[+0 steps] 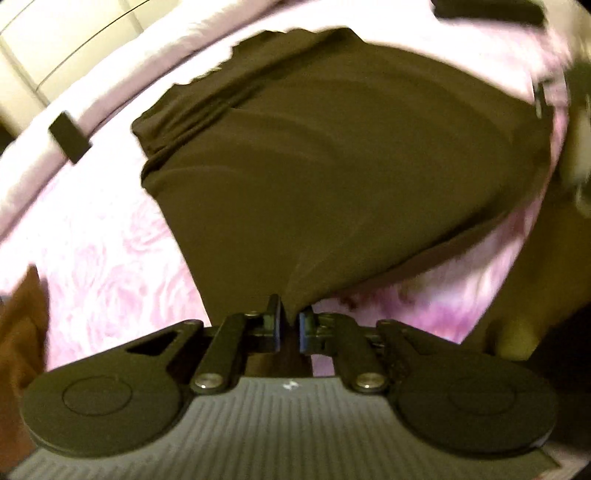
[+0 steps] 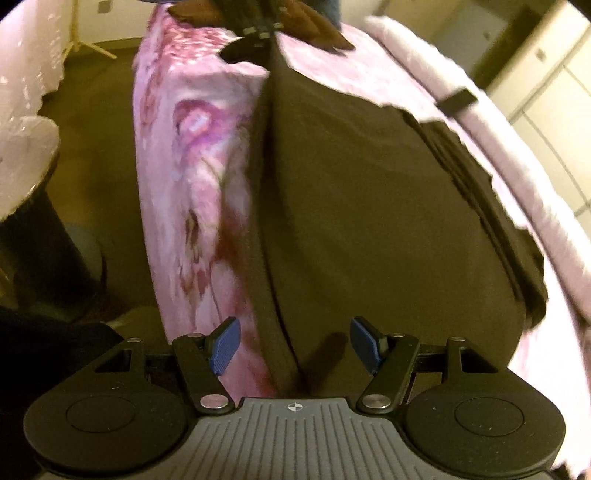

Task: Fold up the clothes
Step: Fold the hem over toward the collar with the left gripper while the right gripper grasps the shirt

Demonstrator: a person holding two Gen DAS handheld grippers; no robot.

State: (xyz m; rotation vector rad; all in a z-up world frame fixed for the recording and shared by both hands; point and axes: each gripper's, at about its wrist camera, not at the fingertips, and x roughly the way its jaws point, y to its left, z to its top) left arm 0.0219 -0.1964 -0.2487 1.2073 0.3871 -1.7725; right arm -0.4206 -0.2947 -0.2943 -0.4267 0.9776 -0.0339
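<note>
A dark brown garment (image 1: 314, 166) lies spread on a pink flowered bed cover (image 1: 103, 258). My left gripper (image 1: 290, 328) is shut on the garment's near corner, and the cloth rises in a peak into its blue pads. In the right wrist view the same garment (image 2: 369, 221) lies along the bed's edge, with its hem running toward me. My right gripper (image 2: 295, 345) stands open over that hem, its blue pads (image 2: 223, 347) apart on either side of it and not pressing. At the top of that view, the left gripper (image 2: 260, 29) shows at the garment's far end.
The bed cover (image 2: 184, 184) drops to a brown floor (image 2: 96, 129) on the left. A black rectangular object (image 1: 70, 136) lies on the bed near the garment. Pale cabinets (image 2: 546, 74) stand beyond the bed. A reddish-brown cloth (image 1: 22, 339) sits at the left edge.
</note>
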